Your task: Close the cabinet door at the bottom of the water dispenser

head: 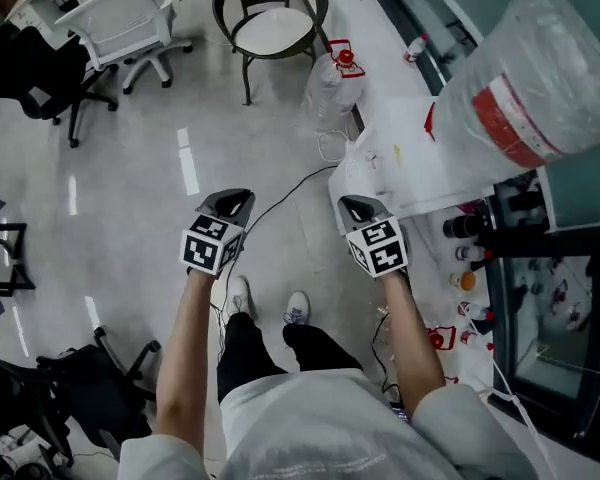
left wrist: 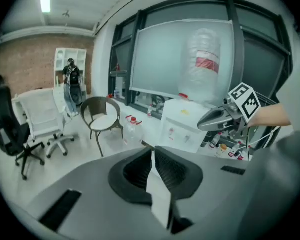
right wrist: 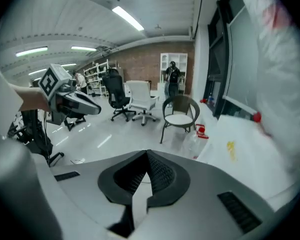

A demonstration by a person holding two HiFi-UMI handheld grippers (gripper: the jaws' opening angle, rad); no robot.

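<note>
Holds left gripper (head: pixel 232 202) and right gripper (head: pixel 359 208) side by side, both closed tight and empty, water dispenser (head: pixel 420 173) just beside the right one.

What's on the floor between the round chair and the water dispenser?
A clear jug with a red cap stands there, between the chair and the dispenser; the head view and the left gripper view both show it.

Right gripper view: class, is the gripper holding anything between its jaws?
No, the right gripper has its jaws closed together with nothing between them.
</note>
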